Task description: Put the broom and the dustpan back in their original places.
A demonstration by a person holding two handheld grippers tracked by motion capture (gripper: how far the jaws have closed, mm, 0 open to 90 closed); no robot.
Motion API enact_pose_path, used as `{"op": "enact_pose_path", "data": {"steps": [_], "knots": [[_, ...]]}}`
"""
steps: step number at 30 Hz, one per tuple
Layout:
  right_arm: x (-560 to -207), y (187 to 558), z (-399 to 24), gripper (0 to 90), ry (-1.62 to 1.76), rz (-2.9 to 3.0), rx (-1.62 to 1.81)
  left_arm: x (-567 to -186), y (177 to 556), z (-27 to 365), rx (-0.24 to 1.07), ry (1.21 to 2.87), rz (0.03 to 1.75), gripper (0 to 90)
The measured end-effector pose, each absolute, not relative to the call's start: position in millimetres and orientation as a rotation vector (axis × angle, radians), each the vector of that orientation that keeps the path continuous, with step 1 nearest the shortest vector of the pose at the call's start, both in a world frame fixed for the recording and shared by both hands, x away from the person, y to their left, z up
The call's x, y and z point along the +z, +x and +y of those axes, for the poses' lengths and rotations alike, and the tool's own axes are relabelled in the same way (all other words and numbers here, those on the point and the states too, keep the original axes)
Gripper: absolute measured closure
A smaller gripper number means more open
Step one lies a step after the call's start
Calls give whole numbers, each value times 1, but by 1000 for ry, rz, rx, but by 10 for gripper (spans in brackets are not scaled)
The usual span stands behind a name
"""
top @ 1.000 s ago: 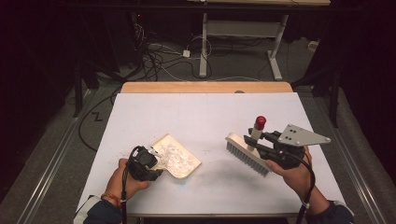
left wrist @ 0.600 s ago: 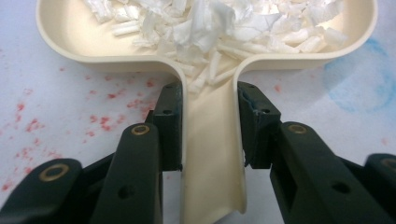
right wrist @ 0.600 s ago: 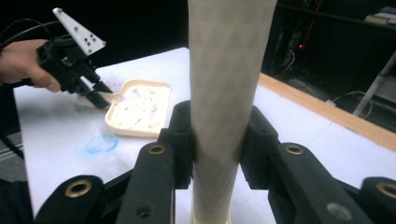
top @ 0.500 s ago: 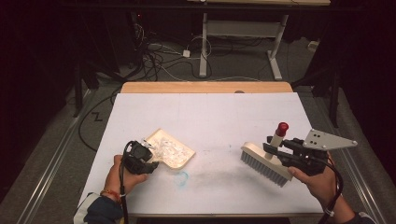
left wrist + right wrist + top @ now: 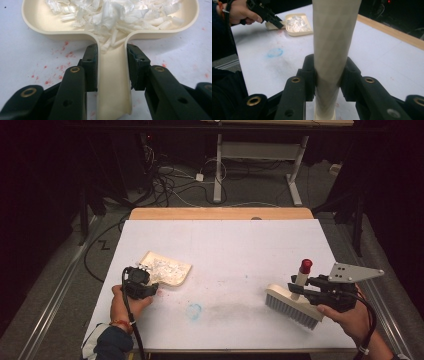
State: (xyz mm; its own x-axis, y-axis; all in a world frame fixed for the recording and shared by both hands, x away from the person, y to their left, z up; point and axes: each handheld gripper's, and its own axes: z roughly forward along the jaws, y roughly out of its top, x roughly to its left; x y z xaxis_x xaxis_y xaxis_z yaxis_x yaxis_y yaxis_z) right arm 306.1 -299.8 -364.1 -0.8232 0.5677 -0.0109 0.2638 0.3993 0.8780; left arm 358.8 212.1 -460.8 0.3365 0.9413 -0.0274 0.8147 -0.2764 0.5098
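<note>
While the cream plastic dustpan (image 5: 110,35) lies flat on the white tabletop (image 5: 225,250) toward its near left part, the left gripper (image 5: 111,62) is clamped on the pan's narrow channel-shaped handle, one black pad on each side wall just behind the tray. Loose white paper shreds (image 5: 112,12) are heaped in the tray and spill a little into the handle's mouth. The pan looks light, thin-walled and smooth, so it should lift easily. The hold is best kept close to the tray, as now, with the pan level or tipped back, since the shreds weigh next to nothing and would slide or flutter out at a jolt. The open handle walls may flex under a hard squeeze.

Well apart at the near right, the right gripper (image 5: 327,75) is closed around the pale round stem of the cream hand brush with grey bristles and a red-tipped handle (image 5: 295,297). Stiff and slick, that stem could twist between the pads, and a low grip near the block gives better control. Whether the bristles touch the table is hard to tell.
</note>
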Motion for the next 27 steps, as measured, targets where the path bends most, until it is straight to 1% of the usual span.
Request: {"op": "enact_pose_path", "data": {"steps": [3, 6, 8, 9, 12, 14, 18, 20, 22, 24, 27], "knots": [[-368, 312, -301, 703, 734, 2366, 1382, -464, 358, 210, 361, 2149, 1551, 541], [-371, 318, -302, 702, 758, 2363, 1372, -464, 353, 205, 340, 2143, 1540, 482], [-371, 322, -304, 697, 779, 2350, 1364, -463, 347, 203, 320, 2122, 1529, 461], [-371, 324, -304, 695, 787, 2348, 1358, -462, 345, 201, 322, 2121, 1515, 443], [-370, 333, -305, 667, 818, 2321, 1325, -459, 336, 197, 331, 2129, 1465, 436], [-370, 341, -304, 657, 840, 2317, 1312, -456, 331, 195, 335, 2126, 1423, 410], [-371, 363, -298, 624, 882, 2304, 1252, -453, 324, 195, 394, 2137, 1361, 397], [-372, 376, -296, 598, 932, 2281, 1202, -450, 317, 194, 509, 2134, 1275, 351], [-374, 388, -293, 576, 979, 2270, 1146, -447, 309, 193, 593, 2134, 1172, 343], [-378, 399, -291, 569, 1004, 2253, 1100, -446, 303, 193, 609, 2121, 1110, 290], [-382, 413, -287, 565, 1040, 2229, 1075, -448, 299, 193, 627, 2113, 1085, 260]]}}
